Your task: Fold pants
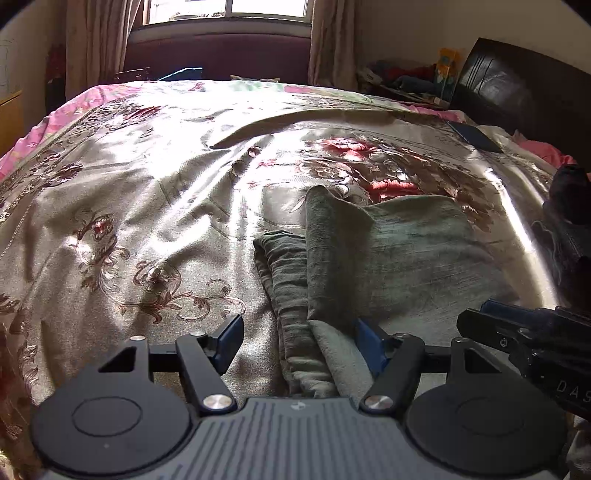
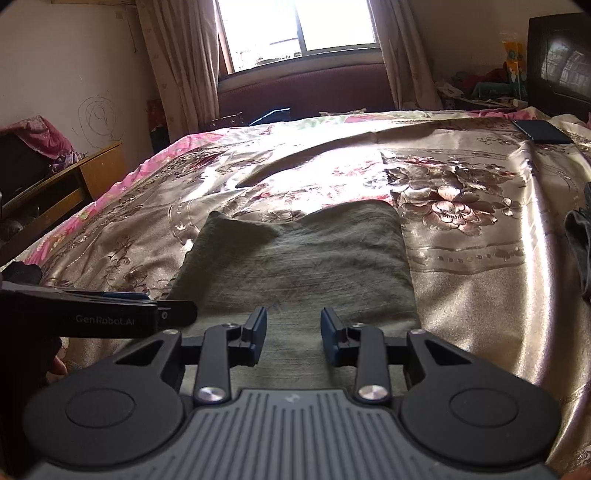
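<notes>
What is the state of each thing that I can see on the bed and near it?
Pants: folded, lying flat on the bed, one far corner turned up.
Left tool: open, over the near edge of the pants, gripping nothing.
Right tool: open, over the pants, gripping nothing.
Bedspread: spread out, wrinkled.
Phone: lying flat, screen dark.
Curtains: drawn apart.

bed: floral satin bedspread (image 2: 480, 280) | dark phone (image 2: 541, 132) far right | window (image 2: 299, 26), curtains (image 2: 181, 66)

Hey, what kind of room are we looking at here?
Most likely a home bedroom: a bed covered by a shiny floral bedspread, a curtained window behind it, and a dark headboard to one side. Grey-green pants lie folded on the bed.
</notes>
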The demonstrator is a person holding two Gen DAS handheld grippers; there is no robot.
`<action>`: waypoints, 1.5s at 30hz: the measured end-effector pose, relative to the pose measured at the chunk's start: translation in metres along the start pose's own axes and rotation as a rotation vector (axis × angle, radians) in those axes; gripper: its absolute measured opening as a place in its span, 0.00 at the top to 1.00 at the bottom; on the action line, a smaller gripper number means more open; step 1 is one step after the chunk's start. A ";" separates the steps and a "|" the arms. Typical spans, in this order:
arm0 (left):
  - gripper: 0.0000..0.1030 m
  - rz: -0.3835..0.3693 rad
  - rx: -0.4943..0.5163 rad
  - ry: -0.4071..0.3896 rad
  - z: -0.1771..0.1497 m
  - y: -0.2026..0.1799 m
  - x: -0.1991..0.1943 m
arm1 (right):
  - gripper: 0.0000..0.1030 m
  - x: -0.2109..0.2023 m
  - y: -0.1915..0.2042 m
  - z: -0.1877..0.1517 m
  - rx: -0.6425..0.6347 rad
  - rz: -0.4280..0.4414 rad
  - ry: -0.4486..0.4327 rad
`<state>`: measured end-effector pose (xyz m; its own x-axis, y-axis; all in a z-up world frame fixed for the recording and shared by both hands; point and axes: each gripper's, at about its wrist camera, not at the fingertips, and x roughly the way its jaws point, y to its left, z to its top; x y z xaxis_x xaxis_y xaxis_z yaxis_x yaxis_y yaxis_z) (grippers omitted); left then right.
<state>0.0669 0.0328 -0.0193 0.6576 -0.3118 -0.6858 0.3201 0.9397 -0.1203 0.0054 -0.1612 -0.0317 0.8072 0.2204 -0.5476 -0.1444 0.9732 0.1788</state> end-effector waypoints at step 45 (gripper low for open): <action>0.21 0.032 -0.033 0.082 -0.015 -0.004 -0.024 | 0.57 0.006 0.006 -0.006 0.071 0.097 0.125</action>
<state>0.0399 0.0390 -0.0129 0.6085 -0.2699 -0.7463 0.2758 0.9537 -0.1200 0.0056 -0.1534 -0.0385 0.7131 0.3234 -0.6220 -0.1732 0.9410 0.2908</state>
